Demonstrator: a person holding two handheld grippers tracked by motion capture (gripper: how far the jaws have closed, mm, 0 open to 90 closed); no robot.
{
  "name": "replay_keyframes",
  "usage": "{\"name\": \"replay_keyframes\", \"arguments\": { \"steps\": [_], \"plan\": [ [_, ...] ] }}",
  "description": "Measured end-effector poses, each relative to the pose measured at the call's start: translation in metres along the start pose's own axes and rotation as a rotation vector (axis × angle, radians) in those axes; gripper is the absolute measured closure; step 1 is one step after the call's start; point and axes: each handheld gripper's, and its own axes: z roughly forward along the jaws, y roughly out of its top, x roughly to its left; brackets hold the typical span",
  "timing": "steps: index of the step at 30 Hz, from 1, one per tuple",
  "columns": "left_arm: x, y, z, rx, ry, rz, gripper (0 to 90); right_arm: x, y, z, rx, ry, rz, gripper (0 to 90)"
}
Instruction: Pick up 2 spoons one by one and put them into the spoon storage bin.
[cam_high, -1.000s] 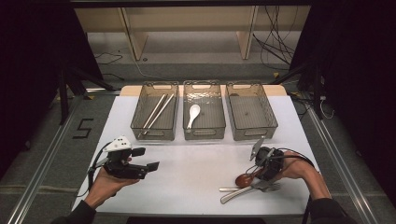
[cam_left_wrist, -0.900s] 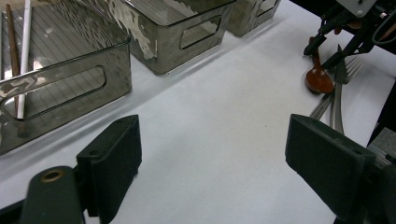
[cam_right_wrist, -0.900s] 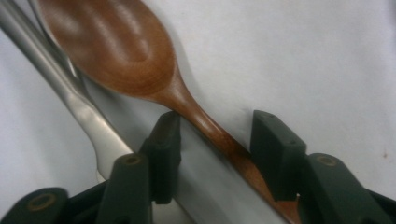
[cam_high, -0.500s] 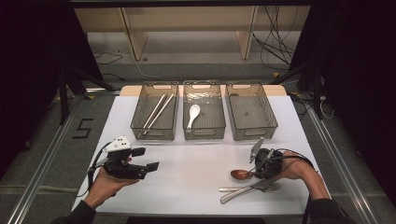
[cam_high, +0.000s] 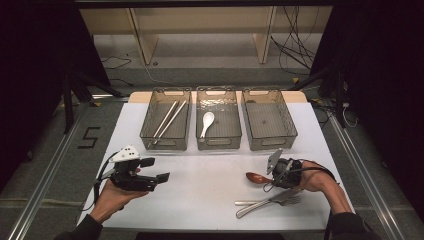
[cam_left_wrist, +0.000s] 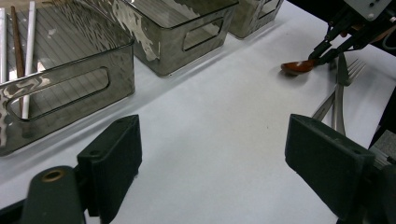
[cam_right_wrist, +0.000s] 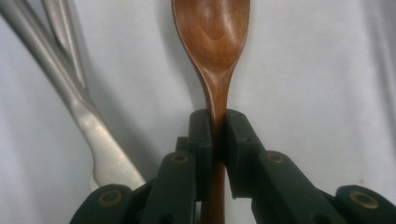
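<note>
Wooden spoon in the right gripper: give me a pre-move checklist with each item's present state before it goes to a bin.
1. Grip: right gripper is shut on the wooden spoon at its neck: ok.
2. Spoon alignment: straight between the jaws, bowl pointing ahead: ok.
3. Spoon off the table: cannot tell.
4. Clear of the forks beside it: apart from them: ok.
5. Matching bin: middle bin holds a white spoon with room beside it: ok.
6. Left gripper is open, idle and away from the bins: ok.
</note>
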Motion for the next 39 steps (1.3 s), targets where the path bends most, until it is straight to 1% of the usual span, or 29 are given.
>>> {"name": "replay_keyframes", "arguments": {
  "steps": [1, 2, 5, 6, 9, 13, 18, 20, 22, 24, 26, 28, 31, 32, 34, 39],
  "plan": [
    [0.0, 0.0, 0.0, -0.001, 0.0, -0.001, 18.3, -0.001, 0.0, -0.001, -0.018, -0.017, -0.003, 82.6],
    [0.0, 0.0, 0.0, -0.002, 0.001, -0.001, 18.3, -0.001, 0.0, -0.003, -0.021, -0.024, 0.007, 82.7],
    [0.001, 0.0, 0.0, -0.005, 0.002, 0.001, 18.3, -0.003, 0.0, -0.007, -0.06, -0.056, 0.027, 82.6],
    [0.001, 0.0, -0.001, -0.009, 0.005, 0.001, 18.3, -0.004, 0.0, -0.009, -0.065, -0.051, 0.039, 82.6],
    [0.001, 0.0, -0.001, -0.02, 0.007, -0.003, 18.3, -0.005, 0.002, -0.014, -0.099, -0.07, 0.058, 82.6],
    [0.001, 0.0, -0.001, -0.021, 0.007, -0.005, 18.2, -0.007, 0.004, -0.021, -0.133, -0.107, 0.086, 82.7],
    [0.001, 0.0, -0.002, -0.023, 0.008, -0.006, 18.2, -0.01, 0.008, -0.031, -0.188, -0.123, 0.129, 82.7],
    [0.001, 0.0, -0.001, -0.021, 0.008, -0.007, 18.2, -0.011, 0.011, -0.035, -0.229, -0.118, 0.155, 82.7],
    [0.002, 0.0, -0.002, -0.022, 0.009, -0.01, 18.2, -0.012, 0.014, -0.039, -0.256, -0.111, 0.177, 82.7],
    [0.003, -0.001, -0.002, -0.027, 0.011, -0.014, 18.2, -0.014, 0.017, -0.044, -0.292, -0.105, 0.214, 82.7],
    [0.003, -0.001, -0.002, -0.028, 0.011, -0.015, 18.2, -0.015, 0.021, -0.048, -0.325, -0.104, 0.262, 82.7],
    [0.003, -0.001, -0.002, -0.028, 0.012, -0.015, 18.2, -0.018, 0.025, -0.053, -0.358, -0.09, 0.3, 82.7],
    [0.004, -0.001, -0.002, -0.027, 0.012, -0.015, 18.2, -0.02, 0.033, -0.059, -0.402, -0.076, 0.345, 82.7],
    [0.004, -0.001, -0.002, -0.028, 0.012, -0.017, 18.2, -0.021, 0.034, -0.06, -0.41, -0.073, 0.355, 82.7],
    [0.004, -0.001, -0.002, -0.029, 0.012, -0.016, 18.2, -0.024, 0.04, -0.062, -0.43, -0.057, 0.39, 82.7],
    [0.006, -0.002, -0.002, -0.034, 0.014, -0.019, 18.1, -0.031, 0.049, -0.063, -0.443, -0.054, 0.426, 82.7]
  ]
}}
